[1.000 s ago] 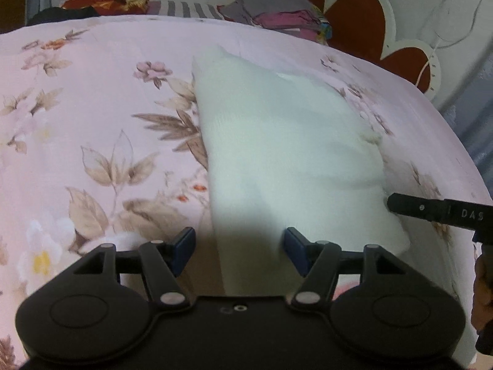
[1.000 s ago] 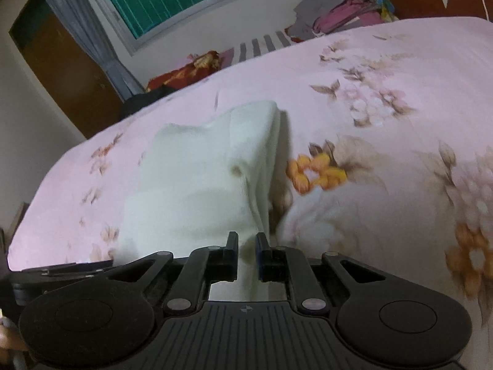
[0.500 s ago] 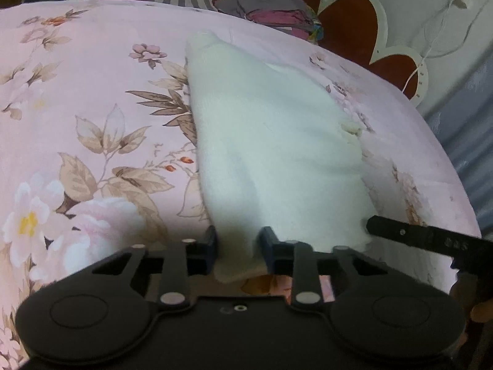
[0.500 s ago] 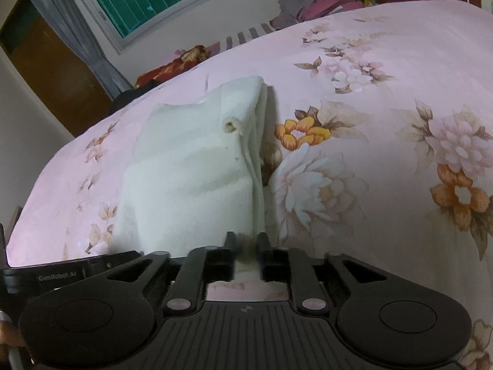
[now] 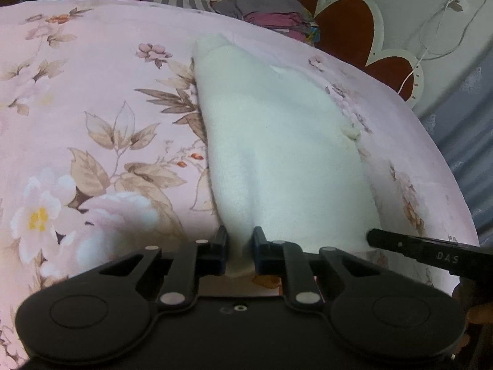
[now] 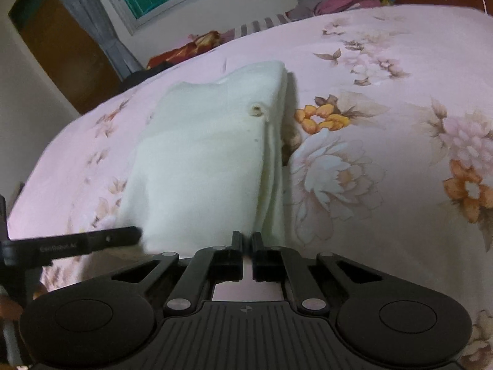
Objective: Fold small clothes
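Bed: your pink flowered bedsheet (image 5: 92, 98), soft and a bit rumpled.
Garment: white fleecy garment (image 5: 277, 154), lies flat mid-bed, already folded narrow with layered edges.
Left claw (image 5: 240, 246): jaws just closed, clamped on near corner.
Right claw (image 6: 247, 243): just pinched together on near hem.
Left to do: probably one more fold away from you.
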The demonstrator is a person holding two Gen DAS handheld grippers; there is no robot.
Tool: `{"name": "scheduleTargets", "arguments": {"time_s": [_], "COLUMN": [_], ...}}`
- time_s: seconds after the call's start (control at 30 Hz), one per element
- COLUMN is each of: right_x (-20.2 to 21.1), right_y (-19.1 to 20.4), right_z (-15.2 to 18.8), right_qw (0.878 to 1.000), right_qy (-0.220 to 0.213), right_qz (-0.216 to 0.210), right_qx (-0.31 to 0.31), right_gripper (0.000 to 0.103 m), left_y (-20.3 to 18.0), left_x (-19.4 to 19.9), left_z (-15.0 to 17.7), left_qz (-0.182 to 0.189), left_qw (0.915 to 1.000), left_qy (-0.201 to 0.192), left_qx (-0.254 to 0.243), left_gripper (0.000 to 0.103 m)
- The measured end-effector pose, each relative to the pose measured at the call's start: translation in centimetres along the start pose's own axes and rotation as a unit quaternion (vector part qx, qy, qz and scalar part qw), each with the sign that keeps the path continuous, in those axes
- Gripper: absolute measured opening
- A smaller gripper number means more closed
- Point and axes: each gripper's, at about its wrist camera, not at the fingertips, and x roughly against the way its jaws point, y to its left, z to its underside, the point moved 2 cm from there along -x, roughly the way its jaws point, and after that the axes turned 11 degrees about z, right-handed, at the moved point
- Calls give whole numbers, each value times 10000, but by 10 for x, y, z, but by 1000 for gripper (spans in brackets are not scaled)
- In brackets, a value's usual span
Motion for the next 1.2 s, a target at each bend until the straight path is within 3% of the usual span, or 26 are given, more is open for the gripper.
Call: {"name": "scheduleTargets", "arguments": {"time_s": [0.13, 0.23, 0.33, 0.43, 0.5, 0.67, 0.7, 0.73, 0.8, 0.93, 1.2], "right_x": [-11, -11, -3, 2, 4, -2, -4, -6, -8, -20, -73], "right_y": [-12, -24, -27, -27, -24, -23, -23, -22, -20, -12, -14], "right_z": [3, 2, -3, -13, -24, -49, -55, -61, -73, -101, -154], "right_qw": [9964, 9978, 9969, 9976, 9978, 9978, 9978, 9976, 9966, 9960, 9964], "right_qy": [8, 37, -163, -246, -334, -453, -480, -513, -674, -830, -564], "right_qz": [847, 641, 703, 500, 457, 276, 251, 235, 215, 74, -82], "right_qx": [72, -187, -327, -411, -333, -389, -379, -396, -415, -312, -632], "right_gripper": [0, 0, 0, 0, 1, 3, 9, 32, 67, 67, 67], "left_y": [-8, -8, -7, -6, -5, -3, -3, -2, -1, 4, 26], "left_x": [-6, -6, -5, 1, 7, 17, 16, 15, 11, -6, -46], "left_z": [-1, -1, -4, -9, -14, -40, -47, -53, -68, -98, -144], "left_qz": [-154, -166, -124, -185, -243, -340, -351, -365, -402, -542, -599], "left_qw": [9999, 9998, 9998, 9998, 9996, 9981, 9978, 9975, 9965, 9943, 9917], "left_qy": [17, 53, 131, 59, -104, -507, -553, -603, -723, -904, -992], "left_qx": [-23, -41, 1, 45, 59, 66, 79, 91, 99, 140, 549], "left_gripper": [18, 19, 29, 44, 62, 64, 64, 64, 64, 64, 63]}}
